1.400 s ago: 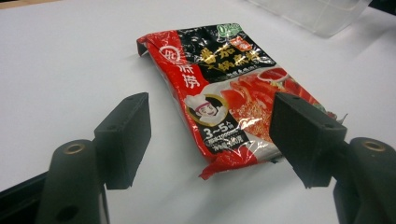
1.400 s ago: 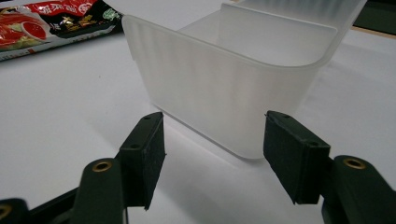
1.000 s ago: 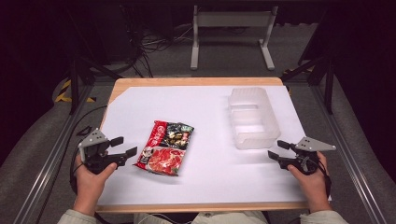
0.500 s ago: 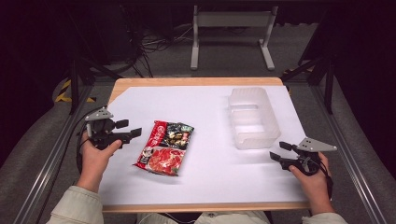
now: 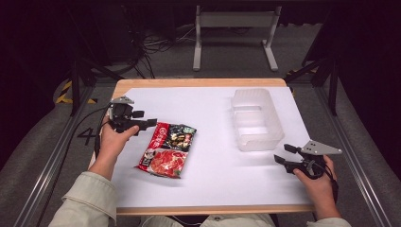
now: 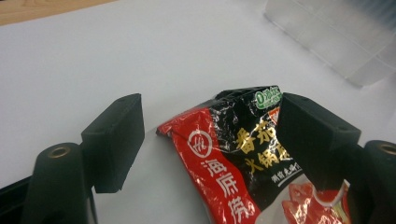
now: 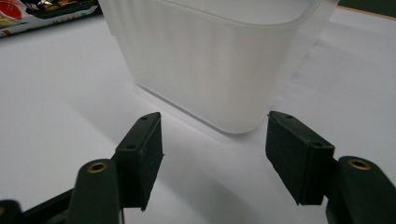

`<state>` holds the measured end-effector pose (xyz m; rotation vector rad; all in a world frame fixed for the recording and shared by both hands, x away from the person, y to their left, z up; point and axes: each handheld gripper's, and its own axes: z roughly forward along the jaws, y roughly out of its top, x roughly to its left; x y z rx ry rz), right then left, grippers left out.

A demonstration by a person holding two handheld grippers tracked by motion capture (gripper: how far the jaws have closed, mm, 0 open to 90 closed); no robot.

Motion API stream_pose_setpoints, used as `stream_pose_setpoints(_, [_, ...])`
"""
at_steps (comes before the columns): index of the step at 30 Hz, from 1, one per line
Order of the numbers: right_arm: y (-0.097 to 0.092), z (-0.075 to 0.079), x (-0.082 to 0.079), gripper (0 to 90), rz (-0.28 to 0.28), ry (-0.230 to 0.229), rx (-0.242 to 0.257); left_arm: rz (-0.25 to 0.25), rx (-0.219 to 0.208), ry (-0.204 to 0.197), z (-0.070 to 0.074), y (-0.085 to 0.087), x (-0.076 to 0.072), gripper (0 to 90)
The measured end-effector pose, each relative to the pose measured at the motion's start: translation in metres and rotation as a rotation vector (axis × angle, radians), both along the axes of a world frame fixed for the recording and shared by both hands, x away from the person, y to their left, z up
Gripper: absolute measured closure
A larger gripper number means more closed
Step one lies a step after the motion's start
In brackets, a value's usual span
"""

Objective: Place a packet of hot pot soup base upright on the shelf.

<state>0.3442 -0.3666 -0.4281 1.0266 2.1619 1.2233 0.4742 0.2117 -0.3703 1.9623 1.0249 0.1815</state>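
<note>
A red and black food packet (image 5: 168, 149) lies flat on the white table (image 5: 208, 109), left of centre. My left gripper (image 5: 147, 124) is open at the packet's upper left corner. In the left gripper view the packet (image 6: 233, 154) lies between the open jaws, its top edge close to the right one, with my left gripper (image 6: 210, 140) low over the table. A translucent plastic container (image 5: 255, 118) stands at the right. My right gripper (image 5: 283, 154) is open just in front of it, with nothing between its jaws; in the right gripper view the container (image 7: 210, 60) rises just beyond my right gripper (image 7: 212, 158).
A wooden table edge (image 5: 198, 82) runs along the far side, with a metal stand (image 5: 234, 35) and cables on the dark floor behind. Metal rails (image 5: 352, 156) flank the table. White surface lies open between packet and container.
My left gripper has moved forward and to the right, up to the packet's upper left corner. My right gripper has barely moved.
</note>
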Motion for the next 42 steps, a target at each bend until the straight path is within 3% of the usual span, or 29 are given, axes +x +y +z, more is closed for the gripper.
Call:
stream_pose_setpoints(3, [0.0, 0.0, -0.001, 36.6, 0.004, -0.003, -0.004, -0.002, 0.011, -0.01, 0.0, -0.003, 0.004, 24.4])
stream_pose_setpoints(5, [0.0, 0.001, -0.002, 36.5, 0.006, -0.01, -0.006, 0.006, 0.034, -0.005, -0.004, -0.006, 0.008, 24.1])
stream_pose_setpoints(9, [0.001, 0.002, -0.002, 36.2, 0.009, -0.012, -0.002, 0.015, 0.033, 0.018, -0.012, -0.004, 0.014, 24.0])
stream_pose_setpoints(11, [0.002, 0.002, -0.002, 36.1, 0.014, -0.011, -0.009, 0.025, 0.013, 0.067, -0.021, -0.005, 0.02, 24.2])
stream_pose_setpoints(12, [0.002, 0.002, -0.002, 36.1, 0.014, -0.011, -0.009, 0.025, 0.013, 0.067, -0.021, -0.005, 0.02, 24.3])
stream_pose_setpoints(18, [0.004, 0.003, -0.003, 35.9, 0.022, -0.013, -0.01, 0.037, -0.011, 0.154, -0.041, -0.007, 0.034, 28.2])
stream_pose_setpoints(28, [0.005, 0.002, -0.003, 35.8, 0.025, -0.013, -0.014, 0.029, 0.013, 0.256, -0.059, -0.012, 0.039, 33.8])
stream_pose_setpoints(35, [0.007, 0.002, -0.003, 35.8, 0.027, -0.013, -0.036, 0.016, 0.03, 0.309, -0.064, -0.018, 0.04, 44.2])
stream_pose_setpoints(38, [0.007, 0.001, -0.003, 35.8, 0.03, -0.015, -0.042, 0.022, 0.059, 0.317, -0.065, -0.022, 0.04, 51.4])
stream_pose_setpoints(42, [0.007, 0.001, -0.003, 35.7, 0.03, -0.012, -0.042, 0.005, 0.064, 0.337, -0.065, -0.024, 0.039, 66.1])
